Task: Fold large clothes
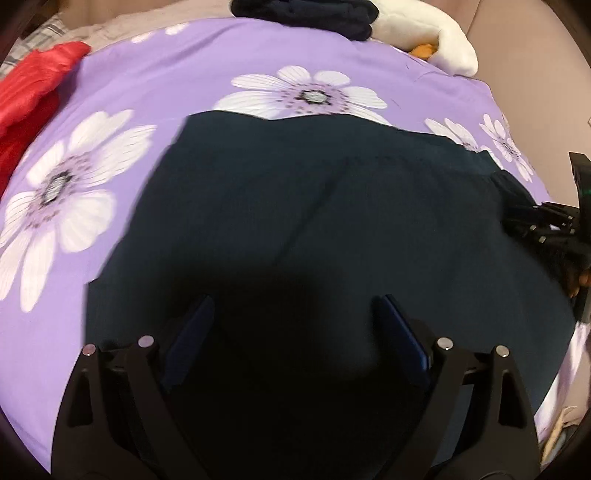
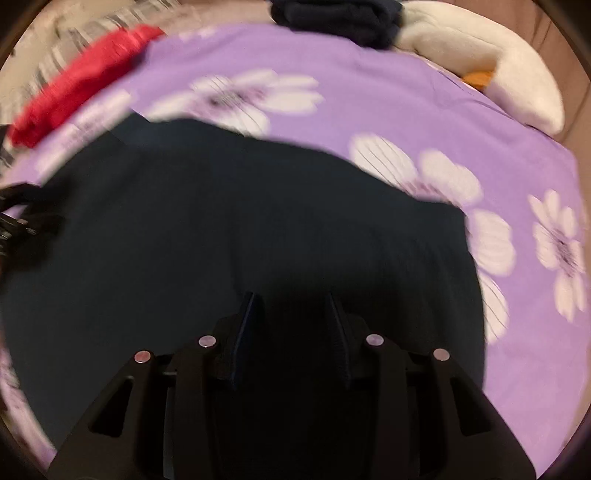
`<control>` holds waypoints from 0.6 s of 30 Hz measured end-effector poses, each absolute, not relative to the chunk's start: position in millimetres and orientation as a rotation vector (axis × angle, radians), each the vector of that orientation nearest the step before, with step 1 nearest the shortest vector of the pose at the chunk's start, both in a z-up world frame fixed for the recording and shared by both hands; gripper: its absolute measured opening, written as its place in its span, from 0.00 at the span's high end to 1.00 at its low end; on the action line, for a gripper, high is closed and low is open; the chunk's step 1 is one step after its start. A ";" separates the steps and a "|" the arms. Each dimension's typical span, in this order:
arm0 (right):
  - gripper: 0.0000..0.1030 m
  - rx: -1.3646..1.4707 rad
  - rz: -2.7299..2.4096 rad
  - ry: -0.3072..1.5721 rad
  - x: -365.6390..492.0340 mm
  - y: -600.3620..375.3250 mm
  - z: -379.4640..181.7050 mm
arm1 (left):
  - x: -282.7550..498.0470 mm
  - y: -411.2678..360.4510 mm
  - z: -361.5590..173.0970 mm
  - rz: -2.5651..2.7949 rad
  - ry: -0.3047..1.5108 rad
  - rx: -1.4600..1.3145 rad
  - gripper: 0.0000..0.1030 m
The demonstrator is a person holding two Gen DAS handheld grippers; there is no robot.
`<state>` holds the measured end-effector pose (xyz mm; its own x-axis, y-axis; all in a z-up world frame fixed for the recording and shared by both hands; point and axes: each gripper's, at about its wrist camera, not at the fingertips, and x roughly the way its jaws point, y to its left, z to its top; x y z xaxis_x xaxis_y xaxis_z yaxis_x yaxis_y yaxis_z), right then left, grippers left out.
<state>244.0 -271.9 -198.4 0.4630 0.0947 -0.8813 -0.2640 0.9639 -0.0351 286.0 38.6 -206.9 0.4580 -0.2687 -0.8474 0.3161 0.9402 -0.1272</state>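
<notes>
Left tool (image 1: pixel 295 306) is hovering over the dark garment (image 1: pixel 332 221) with jaws spread wide, grasping nothing; right tool (image 2: pixel 291 295) is hanging above the same garment (image 2: pixel 240 221), jaws parted more narrowly, also released. The garment is lying flat on the purple flowered bedsheet (image 1: pixel 147 92). Beyond the garment are lying a red cloth (image 1: pixel 33 85), folded dark clothes (image 1: pixel 314 18) and a white plush (image 1: pixel 436 33).

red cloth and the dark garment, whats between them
Only bare purple sheet with a white flower print lies between the red cloth and the dark garment, clearest in the left wrist view.
</notes>
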 end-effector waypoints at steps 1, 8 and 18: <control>0.62 -0.155 0.213 1.068 241.3 -279.5 -200.1 | 282.9 47.8 -206.1 -0.338 1.034 0.047 0.12; 0.57 -0.117 0.088 1.054 214.9 -328.1 -191.9 | 255.7 119.0 -208.0 -0.174 1.090 -0.073 0.12; 0.54 0.031 -0.022 0.929 139.7 -352.1 -150.9 | 188.4 128.8 -170.2 -0.200 0.986 -0.131 0.12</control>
<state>139.7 -352.1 -150.9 0.5988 -0.0058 -0.8008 0.0326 0.9993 0.0172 188.4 128.8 -170.2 0.5355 -0.2269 -0.8135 0.1086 0.9737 -0.2001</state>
